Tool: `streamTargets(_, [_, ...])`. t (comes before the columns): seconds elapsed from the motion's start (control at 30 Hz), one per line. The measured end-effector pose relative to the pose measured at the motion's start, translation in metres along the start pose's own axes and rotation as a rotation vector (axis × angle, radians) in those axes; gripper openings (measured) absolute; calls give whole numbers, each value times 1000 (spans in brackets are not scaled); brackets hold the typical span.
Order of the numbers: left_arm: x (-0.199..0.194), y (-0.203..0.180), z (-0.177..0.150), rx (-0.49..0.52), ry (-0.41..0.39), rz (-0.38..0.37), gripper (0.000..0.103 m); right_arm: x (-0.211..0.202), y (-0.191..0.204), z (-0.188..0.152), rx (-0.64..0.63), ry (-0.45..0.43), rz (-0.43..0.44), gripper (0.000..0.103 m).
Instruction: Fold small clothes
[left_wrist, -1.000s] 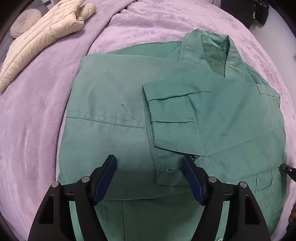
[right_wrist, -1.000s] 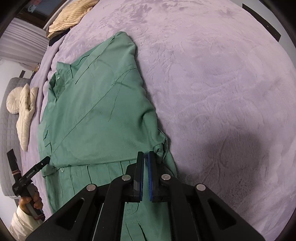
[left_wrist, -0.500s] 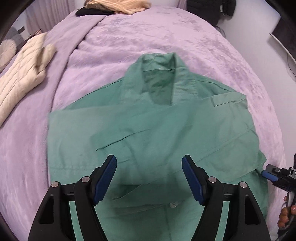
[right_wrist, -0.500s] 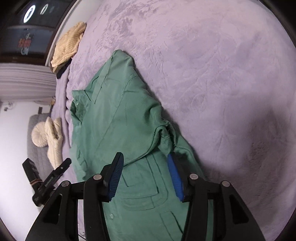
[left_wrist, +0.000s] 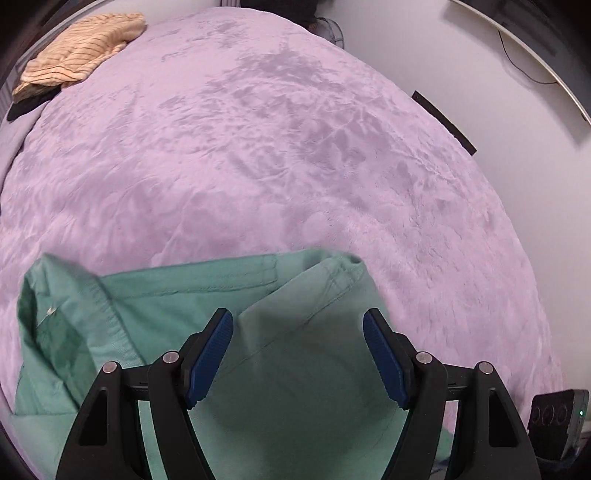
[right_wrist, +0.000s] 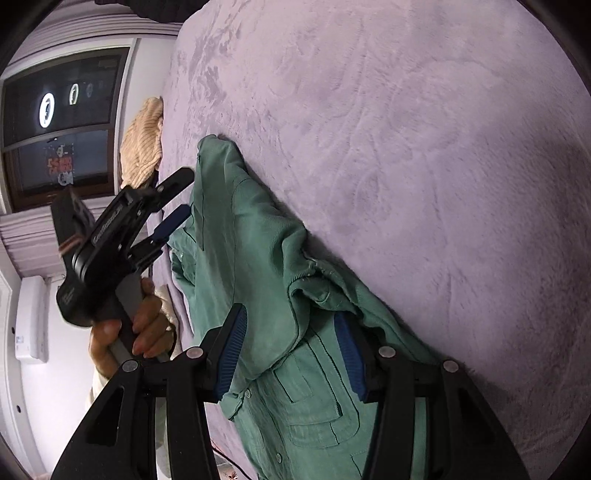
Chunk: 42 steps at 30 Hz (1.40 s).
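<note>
Lilac plush bedspread (left_wrist: 295, 155) carries the green shirt (right_wrist: 258, 266) under the spread, empty left gripper (left_wrist: 297, 354) and right gripper (right_wrist: 290, 354) — sleeves folded in, lengthwise fold apparently remaining.

A lilac plush bed cover (left_wrist: 295, 155) meets a white wall (left_wrist: 461, 55); a dark window (right_wrist: 55, 122) reflects lamps.
</note>
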<state>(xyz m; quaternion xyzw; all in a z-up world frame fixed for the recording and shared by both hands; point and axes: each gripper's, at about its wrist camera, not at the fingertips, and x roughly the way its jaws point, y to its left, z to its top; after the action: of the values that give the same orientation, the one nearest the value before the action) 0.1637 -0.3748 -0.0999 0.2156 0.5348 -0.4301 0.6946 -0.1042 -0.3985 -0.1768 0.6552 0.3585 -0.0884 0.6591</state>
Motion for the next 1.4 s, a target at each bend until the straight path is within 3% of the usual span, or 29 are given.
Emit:
streamTargets(0.23, [25, -27, 19, 66, 27, -22, 73, -6, -10, 3, 37, -18, 76, 53])
streamTargets(0.27, [26, -30, 20, 74, 29, -32, 69, -6, -11, 4, 40, -22, 86, 54])
streamTargets(0.33, [28, -32, 20, 81, 42, -25, 21, -6, -14, 8, 55, -28, 97, 55])
streamTargets(0.37, [29, -30, 20, 73, 54, -25, 18, -5, -15, 9, 71, -33, 112, 54])
streamTargets(0.4, [25, -26, 19, 60, 43, -52, 14, -5, -17, 10, 83, -41, 121, 42])
streamTargets(0.43, [20, -24, 18, 54, 32, -69, 10, -8, -18, 10, 86, -49, 119, 14])
streamTargets(0.47, [11, -23, 16, 55, 10, -84, 10, -10, -17, 10, 82, -56, 111, 10])
streamTargets(0.57, [-11, -26, 14, 91, -51, -77, 10, -19, -14, 7, 56, -88, 100, 9])
streamTargets(0.67, [-3, -29, 21, 111, -52, -36, 10, -21, -16, 6, 34, -118, 39, 9])
streamTargets(0.73, [9, -27, 25, 106, -63, 17, 10, -21, -28, 6, 60, -127, 16, 8])
streamTargets(0.87, [31, -18, 34, 31, -79, 201, 10, -25, -47, 1, 87, -118, 26, 4])
streamTargets(1.0, [8, 1, 27, -46, -93, 168, 10, -35, -44, 1, 73, -87, 23, 6])
streamTargets(1.2, [-38, 18, -20, -41, -51, 172, 10, -61, -36, 1, 1, -48, -32, 13])
streamTargets(1.4, [-64, 40, -94, -164, 52, 188, 10, -58, -11, -1, -83, 46, -99, 14])
